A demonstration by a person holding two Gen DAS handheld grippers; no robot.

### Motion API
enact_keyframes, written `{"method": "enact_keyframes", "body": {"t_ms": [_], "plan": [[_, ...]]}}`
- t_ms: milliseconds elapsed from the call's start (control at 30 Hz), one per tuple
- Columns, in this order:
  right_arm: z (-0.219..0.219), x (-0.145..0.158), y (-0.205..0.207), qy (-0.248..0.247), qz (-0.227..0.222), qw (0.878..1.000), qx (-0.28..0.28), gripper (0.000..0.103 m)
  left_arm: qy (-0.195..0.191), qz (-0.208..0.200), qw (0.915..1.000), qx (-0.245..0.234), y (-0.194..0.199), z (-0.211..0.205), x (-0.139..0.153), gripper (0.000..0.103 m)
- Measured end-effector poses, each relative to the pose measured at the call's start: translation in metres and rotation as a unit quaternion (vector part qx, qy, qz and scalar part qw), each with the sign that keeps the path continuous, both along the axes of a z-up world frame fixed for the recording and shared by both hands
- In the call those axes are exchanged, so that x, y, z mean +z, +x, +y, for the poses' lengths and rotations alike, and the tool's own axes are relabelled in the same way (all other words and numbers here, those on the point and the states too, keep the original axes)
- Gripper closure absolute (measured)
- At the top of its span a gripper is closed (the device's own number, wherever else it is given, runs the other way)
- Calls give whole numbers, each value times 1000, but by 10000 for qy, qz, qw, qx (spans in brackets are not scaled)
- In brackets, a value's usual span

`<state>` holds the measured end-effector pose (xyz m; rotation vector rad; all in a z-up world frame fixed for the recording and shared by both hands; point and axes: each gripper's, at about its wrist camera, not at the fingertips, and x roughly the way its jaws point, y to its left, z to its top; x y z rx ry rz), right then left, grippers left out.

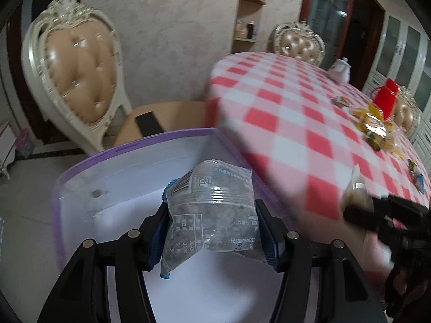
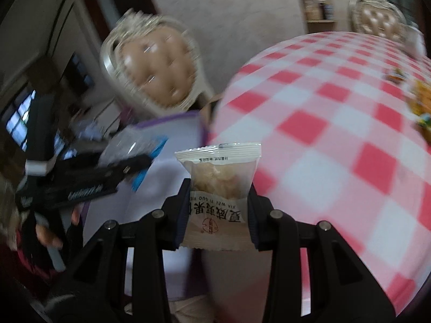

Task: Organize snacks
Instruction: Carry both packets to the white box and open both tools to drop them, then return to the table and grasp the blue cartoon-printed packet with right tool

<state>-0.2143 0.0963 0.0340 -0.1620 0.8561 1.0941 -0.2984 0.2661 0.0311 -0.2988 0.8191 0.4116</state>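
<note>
While spread with a red-and-white checked cloth, fills the right half of both views: round table [image 1: 309, 123]. Beside the table's left edge, lower than its top — purple-rimmed white bin [image 1: 113, 188], open, pale inside. Behind the bin, away from the table: cream carved chair [image 1: 75, 80] with tan tufted back; blurred in the right wrist view. At the table's far edge, a second such chair [image 1: 300, 41]. On the far right of the table top: red jug [image 1: 385, 99], and just in front of it a loose heap of wrapped snacks [image 1: 377, 129].

Over the bin, beside the table's edge: left gripper [image 1: 212, 223], clamped from both sides on a clear packet of dark snack [image 1: 212, 210], barcode facing up, packet held above the bin's white floor — not resting on it. Blue padding visible on the inner finger faces.

Right at the table's near-left rim, above the bin's edge: right gripper [image 2: 218, 202], pinched on a small white packet [image 2: 218, 188] of pale yellowish pieces, printed text upside down. Seen from the left wrist view as a blurred black shape over the table's near edge, packet at its tip.
</note>
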Motion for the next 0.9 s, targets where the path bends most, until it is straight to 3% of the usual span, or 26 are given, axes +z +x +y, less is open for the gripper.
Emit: {"method": "enact_keyframes", "body": {"t_ms": [200, 267, 333, 400, 500, 567, 700, 800, 833, 900], "plan": [[43, -17, -49, -294, 13, 9955, 903, 60, 198, -9, 9972, 715, -23, 35, 6, 42], [53, -23, -60, -292, 174, 9924, 1185, 53, 176, -57, 9952, 961, -27, 44, 9, 38], [52, -24, -63, -311, 130, 9923, 1191, 46, 92, -169, 9939, 1086, -31, 50, 14, 26], [39, -19, -56, -225, 21, 9945, 1020, 46, 150, -262, 9941, 1040, -31, 44, 20, 23], [8, -7, -33, 122, 141, 9983, 552, 43, 231, -425, 9962, 720, -18, 24, 28, 20], [-20, 1, -13, 296, 201, 9993, 122, 36, 199, -502, 9977, 409, -5, 6, 34, 19], [-86, 20, 18, 457, -152, 9957, -795, 35, 173, -746, 9962, -411, 36, -47, 49, 19], [-146, 35, 45, 520, -498, 9826, -1710, 27, 145, -1019, 9905, -915, 67, -87, 61, 16], [-171, 38, 57, 516, -544, 9753, -2077, 21, 96, -1095, 9876, -1126, 80, -103, 64, 11], [-218, 46, 74, 563, -561, 9603, -2673, 18, -47, -1118, 9812, -1572, 112, -136, 66, 0]]}}
